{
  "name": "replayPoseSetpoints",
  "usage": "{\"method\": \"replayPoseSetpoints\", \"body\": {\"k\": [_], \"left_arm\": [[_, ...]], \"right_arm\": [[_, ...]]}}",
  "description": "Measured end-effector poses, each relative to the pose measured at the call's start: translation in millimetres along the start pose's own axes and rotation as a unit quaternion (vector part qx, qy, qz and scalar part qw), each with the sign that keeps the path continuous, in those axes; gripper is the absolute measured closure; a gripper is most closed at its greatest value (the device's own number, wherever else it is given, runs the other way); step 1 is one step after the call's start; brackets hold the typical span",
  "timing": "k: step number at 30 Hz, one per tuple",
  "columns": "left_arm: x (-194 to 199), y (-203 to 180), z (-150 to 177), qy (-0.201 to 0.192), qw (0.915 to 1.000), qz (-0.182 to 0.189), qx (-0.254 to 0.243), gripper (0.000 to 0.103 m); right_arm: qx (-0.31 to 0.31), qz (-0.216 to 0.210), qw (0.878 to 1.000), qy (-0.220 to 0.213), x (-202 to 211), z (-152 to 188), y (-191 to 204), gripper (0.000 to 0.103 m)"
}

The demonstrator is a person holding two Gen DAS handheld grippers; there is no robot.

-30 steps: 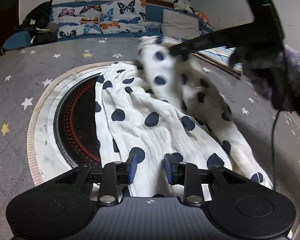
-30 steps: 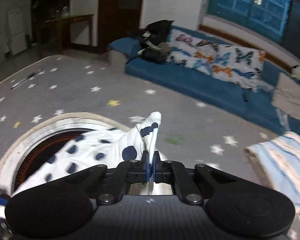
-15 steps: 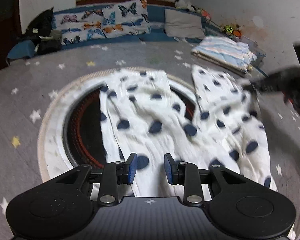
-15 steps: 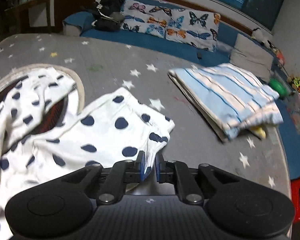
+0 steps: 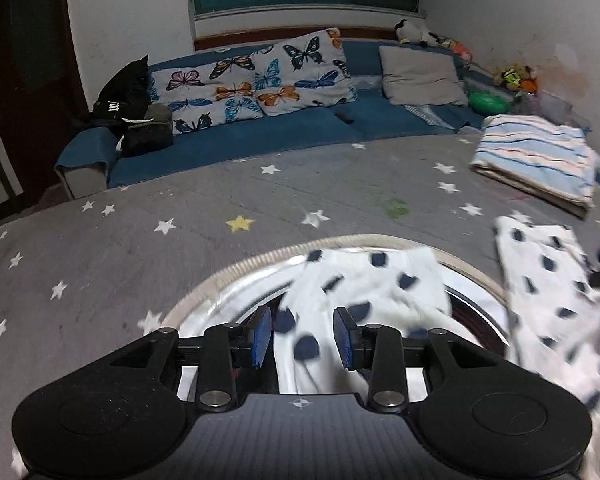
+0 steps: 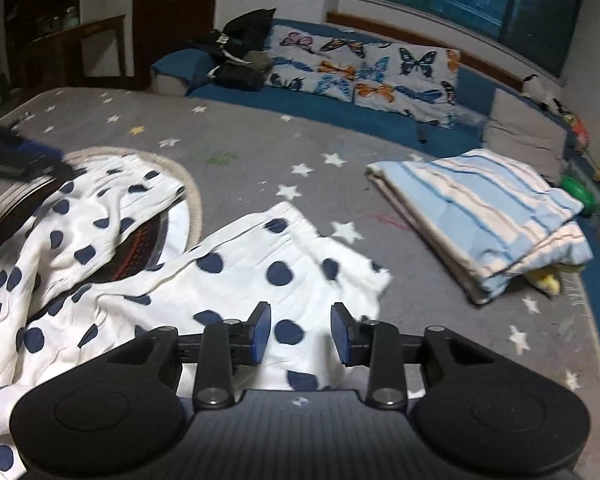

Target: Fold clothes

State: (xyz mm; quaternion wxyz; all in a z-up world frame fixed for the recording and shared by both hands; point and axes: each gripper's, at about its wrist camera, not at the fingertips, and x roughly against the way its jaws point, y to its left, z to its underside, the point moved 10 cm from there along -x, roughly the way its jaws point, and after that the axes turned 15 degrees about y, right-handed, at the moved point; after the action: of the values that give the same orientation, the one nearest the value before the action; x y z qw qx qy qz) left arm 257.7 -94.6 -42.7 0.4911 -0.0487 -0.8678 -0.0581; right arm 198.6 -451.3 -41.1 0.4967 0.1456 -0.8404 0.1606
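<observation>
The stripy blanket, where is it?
The stripy blanket lies folded on the gray star cover, right of the dotted clothes in the right wrist view, near the sofa.

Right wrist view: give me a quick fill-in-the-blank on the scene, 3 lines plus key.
1. The white garment has dark blue ____.
2. The folded striped blanket lies to the ____ of the garment in this view.
3. The right gripper has its jaws ____, with nothing pinched between them.

Missing words: dots; right; open

Garment (image 6: pixel 236 276) on table (image 6: pixel 260 152), blanket (image 6: pixel 480 216) right (sofa (image 6: pixel 300 104) behind)
</observation>
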Motion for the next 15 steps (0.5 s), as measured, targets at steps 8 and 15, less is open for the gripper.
{"method": "replayPoseSetpoints", "body": {"k": [8, 15], "left_arm": [[-40.2, -8.4, -11.3, 0.008, 0.9996, 0.018, -0.021, 0.078], [-37.0, 2.1, -15.4, -0.016, 0.9996, 0.012, -0.020, 0.096]], "right_arm": [[0.015, -0.010, 1.000, 0.007, -15.0, -3.0, 7.1, 0.066], [0.019, -0.011, 1.000, 0.011, -24.6, -5.5, 3.5, 0.058]]}}
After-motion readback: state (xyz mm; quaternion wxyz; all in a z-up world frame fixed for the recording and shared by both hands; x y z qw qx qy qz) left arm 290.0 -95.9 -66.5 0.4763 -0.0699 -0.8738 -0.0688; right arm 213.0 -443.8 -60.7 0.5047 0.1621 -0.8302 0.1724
